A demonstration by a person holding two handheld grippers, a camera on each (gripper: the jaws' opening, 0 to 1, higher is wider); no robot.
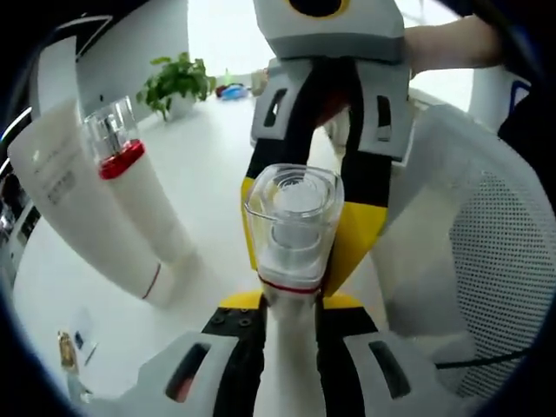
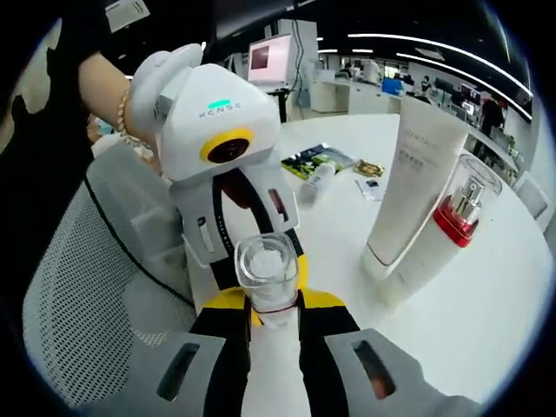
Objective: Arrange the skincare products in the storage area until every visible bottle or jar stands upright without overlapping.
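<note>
A white pump bottle with a red ring and a clear square cap (image 1: 294,217) stands between both grippers. In the left gripper view its body runs down between my left gripper's (image 1: 291,300) yellow-tipped jaws, which are shut on it below the cap. The right gripper (image 1: 304,230) faces me from above, its yellow pads flanking the cap. In the right gripper view the same cap (image 2: 267,271) sits between my right gripper's (image 2: 271,304) jaws, shut on it, with the left gripper (image 2: 261,252) just behind. A white tube (image 1: 78,200) (image 2: 417,174) and a red-banded bottle (image 1: 130,174) (image 2: 452,226) stand upright side by side.
A white mesh basket wall (image 1: 495,261) (image 2: 78,295) rises beside the grippers. A potted plant (image 1: 178,82) stands far back on the white table. Packets (image 2: 317,161) and a small lying bottle (image 2: 314,184) lie farther off. A person's hand (image 2: 109,95) holds the left gripper.
</note>
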